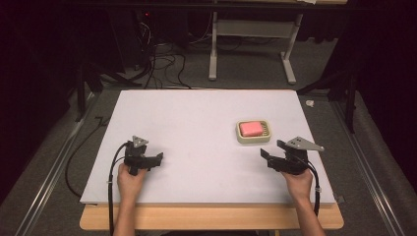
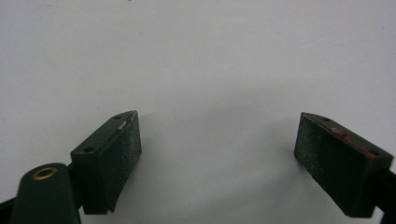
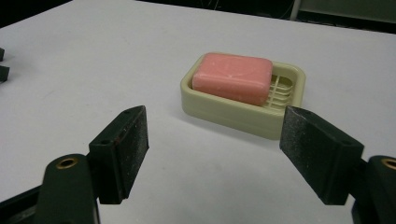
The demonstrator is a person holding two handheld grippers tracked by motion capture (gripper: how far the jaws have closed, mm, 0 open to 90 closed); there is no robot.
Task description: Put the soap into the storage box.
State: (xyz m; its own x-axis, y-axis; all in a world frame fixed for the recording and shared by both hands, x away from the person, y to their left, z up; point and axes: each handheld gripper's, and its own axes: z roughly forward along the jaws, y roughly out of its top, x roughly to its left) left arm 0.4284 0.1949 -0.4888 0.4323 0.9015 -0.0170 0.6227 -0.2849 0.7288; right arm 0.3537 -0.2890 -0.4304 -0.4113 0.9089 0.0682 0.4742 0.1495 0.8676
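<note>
A pink bar of soap (image 1: pixel 251 128) lies in a cream soap dish (image 1: pixel 242 138) on the right half of the white board (image 1: pixel 196 123). In the right gripper view the soap (image 3: pixel 232 77) rests at the dish's left side, on the slatted floor of the dish (image 3: pixel 289 77). My right gripper (image 1: pixel 271 148) hovers just in front of the dish and to its right, open with nothing between its jaws (image 3: pixel 215 116). My left gripper (image 1: pixel 156 160) is held low over bare board at the front left, also open and empty (image 2: pixel 217 126).
The board lies on a wooden table whose front edge (image 1: pixel 211 219) shows below it. Cables (image 1: pixel 162 64) and a table frame (image 1: pixel 248 49) stand on the dark floor beyond the far edge. The left gripper's jaw tips (image 3: pixel 2 63) show at the left edge of the right gripper view.
</note>
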